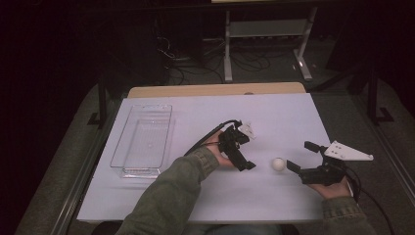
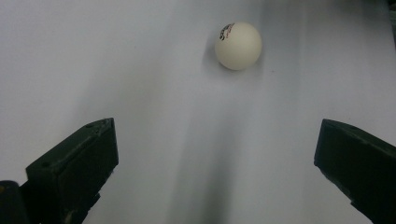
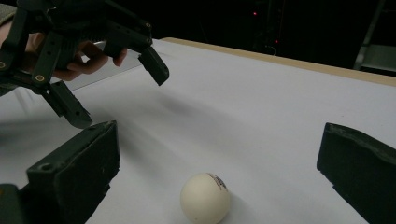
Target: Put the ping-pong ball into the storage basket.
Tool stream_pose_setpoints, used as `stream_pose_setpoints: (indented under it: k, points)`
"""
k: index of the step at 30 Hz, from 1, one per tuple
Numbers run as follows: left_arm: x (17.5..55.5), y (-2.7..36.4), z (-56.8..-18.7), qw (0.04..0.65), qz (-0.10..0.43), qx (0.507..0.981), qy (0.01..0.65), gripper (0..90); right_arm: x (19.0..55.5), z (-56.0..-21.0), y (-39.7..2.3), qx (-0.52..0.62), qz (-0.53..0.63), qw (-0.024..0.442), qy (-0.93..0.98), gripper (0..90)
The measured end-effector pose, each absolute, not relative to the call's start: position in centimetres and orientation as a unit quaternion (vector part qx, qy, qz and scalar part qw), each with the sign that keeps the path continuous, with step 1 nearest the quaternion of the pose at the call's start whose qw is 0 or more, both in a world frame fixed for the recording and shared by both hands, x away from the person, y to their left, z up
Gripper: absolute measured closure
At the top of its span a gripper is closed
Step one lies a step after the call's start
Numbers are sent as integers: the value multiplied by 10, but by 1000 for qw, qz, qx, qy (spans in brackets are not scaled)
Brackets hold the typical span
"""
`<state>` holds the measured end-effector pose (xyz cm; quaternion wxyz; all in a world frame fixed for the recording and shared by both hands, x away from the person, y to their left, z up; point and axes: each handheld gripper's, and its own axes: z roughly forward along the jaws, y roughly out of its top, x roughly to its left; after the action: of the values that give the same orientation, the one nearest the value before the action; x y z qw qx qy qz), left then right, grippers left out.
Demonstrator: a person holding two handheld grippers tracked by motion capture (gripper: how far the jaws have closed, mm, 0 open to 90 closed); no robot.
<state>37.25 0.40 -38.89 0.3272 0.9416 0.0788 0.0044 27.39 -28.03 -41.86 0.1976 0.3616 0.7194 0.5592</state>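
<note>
One white ball (image 1: 278,164) lies on the tabletop (image 1: 274,117), toward the near right corner, between my two tools. My left hand-held gripper (image 1: 247,165) hangs just to the ball's left with its jaws spread wide and nothing between them; in the left gripper view the ball (image 2: 238,45) sits ahead of the jaws and a little to the right of their centre line. My right hand-held gripper (image 1: 299,156) is on the ball's other side, jaws also wide apart and empty, and in the right gripper view the ball (image 3: 205,198) lies low between them, close in. I judge the right one the nearer, already straddling the ball's line; it would only need to push forward a little and close. A ball has no long axis, so approach angle matters little, but it may roll if nudged.

One clear tray (image 1: 142,140) stands empty near the left edge, well apart from the ball. Count: one ball, one tray, two grippers.
</note>
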Motion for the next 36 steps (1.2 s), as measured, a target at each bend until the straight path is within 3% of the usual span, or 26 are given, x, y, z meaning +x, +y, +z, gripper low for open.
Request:
stream_pose_setpoints:
  k: [36]
  points:
    - [381,-43,-412,326,-16,943,60,0,272,-421,-283,365,555,201,720,0]
